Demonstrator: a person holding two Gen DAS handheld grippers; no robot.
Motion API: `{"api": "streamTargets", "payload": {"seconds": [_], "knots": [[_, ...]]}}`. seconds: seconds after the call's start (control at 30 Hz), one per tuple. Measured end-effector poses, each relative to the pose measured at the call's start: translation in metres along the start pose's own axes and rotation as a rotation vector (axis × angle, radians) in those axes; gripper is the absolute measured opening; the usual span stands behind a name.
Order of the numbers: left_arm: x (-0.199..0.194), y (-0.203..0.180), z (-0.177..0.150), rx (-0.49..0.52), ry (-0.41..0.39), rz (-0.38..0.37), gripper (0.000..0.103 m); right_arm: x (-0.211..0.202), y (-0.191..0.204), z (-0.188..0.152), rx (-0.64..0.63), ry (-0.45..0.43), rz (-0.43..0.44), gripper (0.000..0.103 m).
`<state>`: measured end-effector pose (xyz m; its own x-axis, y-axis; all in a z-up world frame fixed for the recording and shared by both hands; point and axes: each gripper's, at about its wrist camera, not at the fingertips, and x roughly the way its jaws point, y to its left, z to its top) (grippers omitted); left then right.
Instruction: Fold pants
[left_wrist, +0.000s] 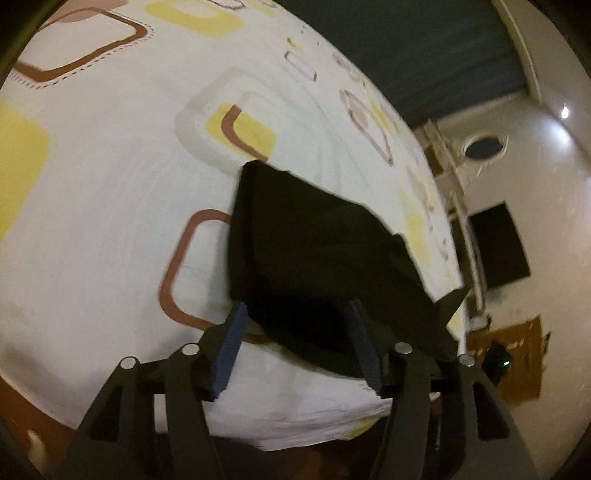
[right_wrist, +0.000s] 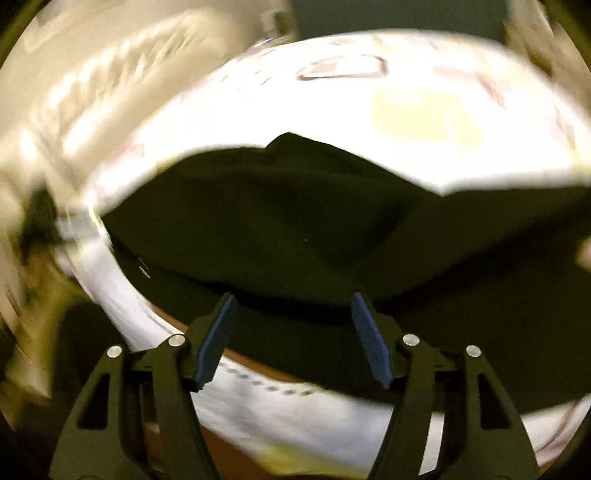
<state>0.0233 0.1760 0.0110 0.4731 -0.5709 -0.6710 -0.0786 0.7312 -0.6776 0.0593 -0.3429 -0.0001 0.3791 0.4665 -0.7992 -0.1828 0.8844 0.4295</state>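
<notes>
The black pants (left_wrist: 314, 258) lie folded into a thick rectangular stack on the bed, near its front edge. My left gripper (left_wrist: 297, 310) is open, its blue-padded fingers (left_wrist: 231, 347) spread just in front of the stack's near edge, holding nothing. In the blurred right wrist view the pants (right_wrist: 295, 221) fill the middle as a dark mound. My right gripper (right_wrist: 293, 302) is open too, its fingers (right_wrist: 369, 336) on either side of the near edge of the cloth without closing on it.
The bed sheet (left_wrist: 110, 203) is white with yellow and brown rounded squares. The bed's front edge (left_wrist: 295, 432) runs just below my left fingers. Beyond the bed on the right are a white wall, a dark screen (left_wrist: 498, 243) and a brown cabinet (left_wrist: 517, 362).
</notes>
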Motion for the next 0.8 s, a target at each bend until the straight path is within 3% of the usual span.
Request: {"api": "streamTargets", "payload": {"seconds": [0.1,0.3,0.43,0.57,0.6,0.63,0.67,0.73,0.77,0.8], "knots": [[0.005,-0.015,-0.006,-0.025,-0.011,-0.019,0.061,0.001,-0.029,-0.002,0.227,0.001,0.133,0.065],[0.031,-0.018,-0.008,-0.036,-0.023,0.061,0.061,0.013,-0.049,-0.032,0.501,-0.006,0.234,0.065],[0.049,-0.022,-0.006,-0.023,-0.036,0.127,0.061,0.017,-0.049,-0.038,0.544,-0.021,0.227,0.066],[0.066,-0.018,-0.007,-0.044,-0.025,0.142,0.060,0.020,-0.046,-0.037,0.572,-0.057,0.213,0.073],[0.070,-0.016,-0.007,-0.055,-0.019,0.140,0.049,0.022,-0.045,-0.037,0.586,-0.069,0.210,0.073],[0.074,-0.015,-0.008,-0.061,-0.009,0.146,0.030,0.024,-0.046,-0.035,0.592,-0.076,0.209,0.073],[0.078,-0.013,-0.009,-0.064,0.008,0.152,0.022,0.027,-0.047,-0.033,0.602,-0.087,0.210,0.073],[0.082,-0.013,-0.009,-0.070,0.016,0.167,0.009,0.031,-0.047,-0.027,0.605,-0.104,0.201,0.066],[0.082,-0.015,-0.009,-0.058,0.012,0.178,0.008,0.032,-0.047,-0.025,0.608,-0.110,0.197,0.048],[0.079,-0.017,-0.009,-0.042,0.003,0.190,0.008,0.037,-0.050,-0.021,0.618,-0.100,0.188,0.022]]}}
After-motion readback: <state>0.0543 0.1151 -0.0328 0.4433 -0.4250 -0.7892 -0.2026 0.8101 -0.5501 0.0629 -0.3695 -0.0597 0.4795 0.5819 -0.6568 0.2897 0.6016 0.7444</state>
